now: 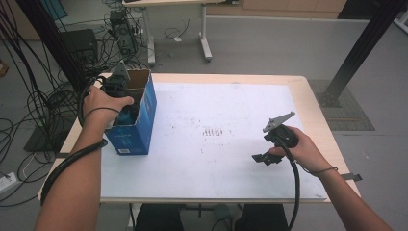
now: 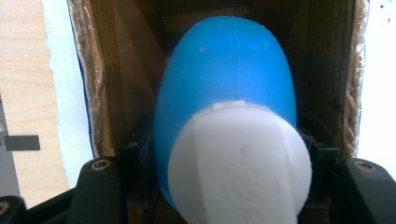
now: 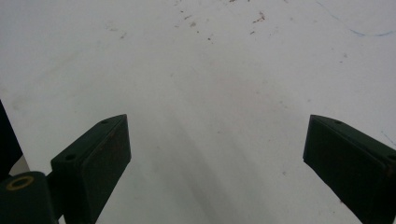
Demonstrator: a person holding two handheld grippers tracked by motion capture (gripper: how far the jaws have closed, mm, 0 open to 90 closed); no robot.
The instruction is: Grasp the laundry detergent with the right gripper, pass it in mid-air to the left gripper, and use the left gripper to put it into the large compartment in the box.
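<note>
The left gripper (image 1: pixel 117 89) reached down into the open top of the blue cardboard box (image 1: pixel 142 126) at the worktop's (image 1: pixel 308 103) left edge, its fingers clamped on either side of a blue bottle (image 2: pixel 226 74). The bottle was smooth, rounded, glossy plastic with a wide white cap (image 2: pixel 239 163) facing the camera, its body inside the box's brown walls. The right gripper (image 1: pixel 262 158) rested low over the white sheet (image 1: pixel 216 159), fingers spread wide and empty.

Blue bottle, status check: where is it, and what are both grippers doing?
Left gripper shut on blue bottle, white cap toward camera, inside the open blue box. Right gripper open, nothing between jaws, over white table sheet. Nothing in the way.
</note>
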